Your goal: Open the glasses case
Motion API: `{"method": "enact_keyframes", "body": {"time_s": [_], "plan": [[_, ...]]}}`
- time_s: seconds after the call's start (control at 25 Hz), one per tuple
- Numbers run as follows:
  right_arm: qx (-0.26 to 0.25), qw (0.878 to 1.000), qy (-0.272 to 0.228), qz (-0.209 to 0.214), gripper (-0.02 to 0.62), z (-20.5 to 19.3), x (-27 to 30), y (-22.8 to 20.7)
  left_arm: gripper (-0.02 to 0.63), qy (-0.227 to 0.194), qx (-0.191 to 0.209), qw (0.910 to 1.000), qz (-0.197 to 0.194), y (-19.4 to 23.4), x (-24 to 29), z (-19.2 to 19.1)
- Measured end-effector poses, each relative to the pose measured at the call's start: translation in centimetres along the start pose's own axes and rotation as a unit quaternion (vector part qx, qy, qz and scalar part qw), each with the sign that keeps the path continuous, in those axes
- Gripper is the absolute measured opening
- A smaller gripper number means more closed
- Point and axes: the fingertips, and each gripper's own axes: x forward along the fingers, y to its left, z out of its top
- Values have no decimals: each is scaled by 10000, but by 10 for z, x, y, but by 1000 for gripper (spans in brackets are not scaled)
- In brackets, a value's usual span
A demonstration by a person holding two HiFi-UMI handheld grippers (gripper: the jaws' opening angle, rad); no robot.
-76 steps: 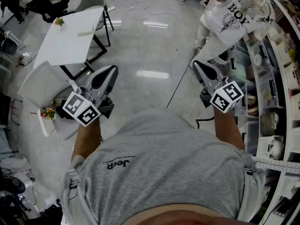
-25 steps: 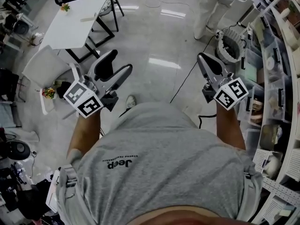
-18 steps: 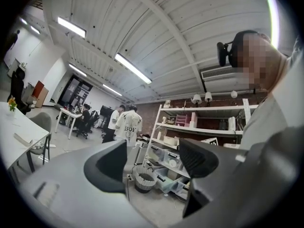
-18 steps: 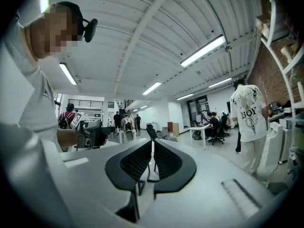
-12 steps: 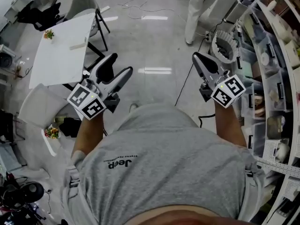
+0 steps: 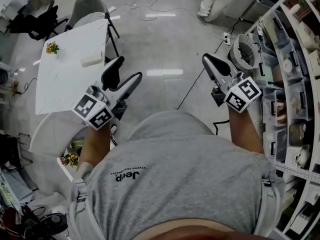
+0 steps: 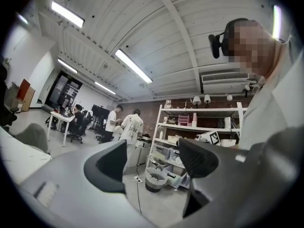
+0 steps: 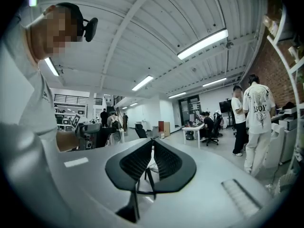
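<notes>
A small pale oblong thing [image 6: 92, 60], possibly the glasses case, lies on the white table [image 6: 65, 79] at the left of the head view. My left gripper [image 6: 125, 73] hangs in the air beside that table's right edge, open and holding nothing. In the left gripper view its jaws [image 7: 154, 160] stand wide apart, with only the room behind them. My right gripper [image 6: 207, 60] is held level over the bare floor, far from the table. Its jaws [image 8: 151, 156] are shut with nothing between them.
A small flower pot [image 6: 51, 47] stands on the table's far left. A grey chair [image 6: 92, 6] is behind the table. Shelves of bins [image 6: 295, 84] line the right side, with a round basket [image 6: 246, 51] before them. A cable [image 6: 192, 89] crosses the floor. People stand by the shelves [image 7: 130, 127].
The person has walked across the floor carrying both grippers. The white table has come nearer and now lies just left of the left gripper. Neither gripper's jaws have changed.
</notes>
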Motion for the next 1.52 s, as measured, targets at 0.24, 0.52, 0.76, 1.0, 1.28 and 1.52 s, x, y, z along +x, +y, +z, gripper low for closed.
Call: {"method": "enact_keyframes", "body": {"time_s": [0.24,0.52,0.76,1.0,1.28,1.52], "plan": [[-37,9998,155,96,-3,-1,59,-2,373,-38,-139,9997,201,58,-19,2],[17,9997,161,189,-3,-3,103,-17,373,22,-195,9991,386,101,-18,6],[147,9992,165,327,-3,-3,134,-43,373,110,-125,9985,517,120,-4,10],[181,9974,98,695,-3,-2,163,-74,373,160,-53,9966,806,138,19,9],[214,9936,52,1109,-3,-15,209,-162,373,318,-23,9919,1231,184,90,-9],[120,9893,86,1453,-3,-7,259,-278,373,115,21,9890,1477,236,206,-5]]}}
